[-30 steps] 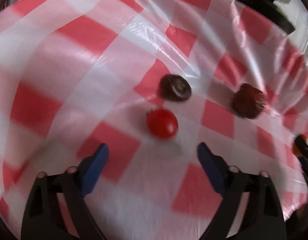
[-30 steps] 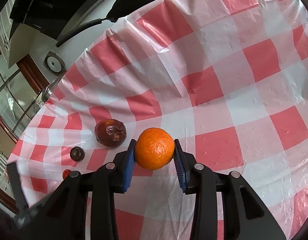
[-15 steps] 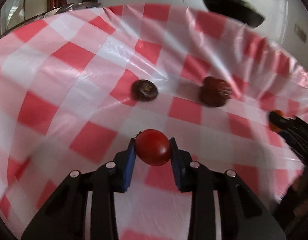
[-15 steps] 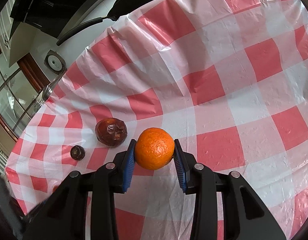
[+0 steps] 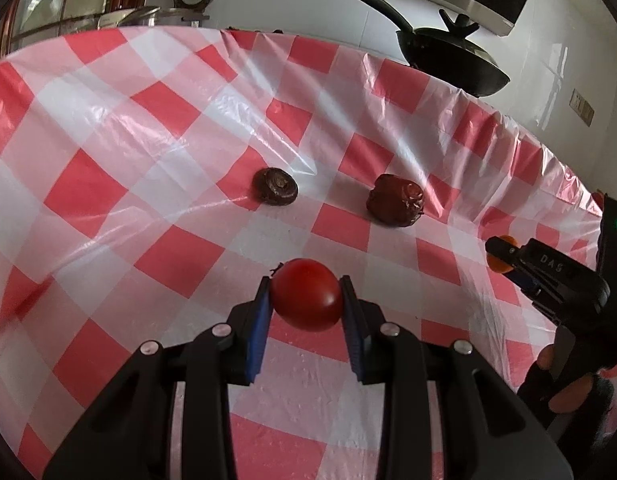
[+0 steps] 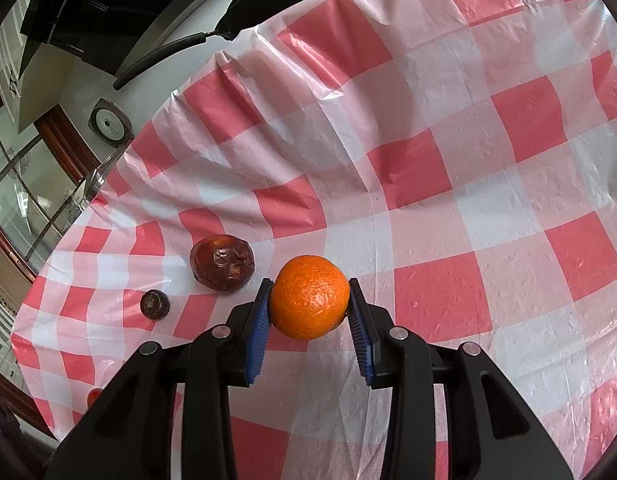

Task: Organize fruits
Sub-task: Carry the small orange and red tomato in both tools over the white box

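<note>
My left gripper is shut on a red tomato, held just above the checked cloth. Beyond it lie a small dark round fruit and a bigger wrinkled maroon fruit. My right gripper is shut on an orange. To its left the maroon fruit and the small dark fruit rest on the cloth. In the left wrist view the right gripper shows at the right edge, with the orange peeking out between its fingers.
A red-and-white checked plastic cloth covers the table. A black lidded pan stands past the far edge, by a white wall. A person's hand holds the right gripper's handle. A window frame lies beyond the table's left side.
My left gripper went forward to the tomato, shut on it and tilted up, so more of the far table and wall now shows. The right gripper with the orange stayed still.
</note>
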Motion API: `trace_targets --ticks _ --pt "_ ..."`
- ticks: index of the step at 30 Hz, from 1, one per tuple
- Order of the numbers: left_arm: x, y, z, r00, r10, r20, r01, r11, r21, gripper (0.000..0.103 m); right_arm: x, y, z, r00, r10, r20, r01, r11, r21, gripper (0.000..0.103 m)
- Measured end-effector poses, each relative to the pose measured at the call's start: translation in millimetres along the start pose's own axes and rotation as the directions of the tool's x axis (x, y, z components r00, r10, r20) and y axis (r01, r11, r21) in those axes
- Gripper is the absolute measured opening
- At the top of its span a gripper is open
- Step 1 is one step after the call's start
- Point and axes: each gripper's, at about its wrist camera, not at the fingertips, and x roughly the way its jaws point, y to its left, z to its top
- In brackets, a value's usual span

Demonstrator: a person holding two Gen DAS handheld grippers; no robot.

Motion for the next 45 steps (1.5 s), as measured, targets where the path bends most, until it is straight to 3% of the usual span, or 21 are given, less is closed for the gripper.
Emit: trace_targets --ticks 11,19,21,25,36,45 --pt "-6 13 8 0.999 0.003 0.034 -0.001 0.998 -0.055 0.033 1 -1 1 1.000 -0.014 -0.001 0.014 1.000 0.016 0.037" --pt "-87 29 -26 0.999 0.031 0.040 -0.030 0.999 -0.030 0.033 1 4 -3 1.000 0.012 -0.016 -0.012 1.000 -0.013 0.037" --pt "-108 39 -37 0.998 0.049 0.036 -0.049 0.999 -0.009 0.033 -1 9 -8 0.999 -0.015 -0.037 0.014 0.999 -0.038 0.037" --pt "-141 62 -62 0.992 0.117 0.044 -0.118 0.992 0.033 0.033 -20 31 -35 0.996 -0.017 -0.087 0.009 0.996 -0.088 0.037" --pt "-190 122 -112 0.979 0.205 0.010 -0.205 0.978 -0.028 0.033 -94 104 -121 0.977 0.108 -0.182 -0.139 0.976 -0.169 0.037" --pt "-234 145 -136 0.972 0.232 0.046 -0.230 0.972 -0.052 0.034 -151 177 -205 0.949 0.189 -0.252 -0.273 0.892 -0.361 0.037"
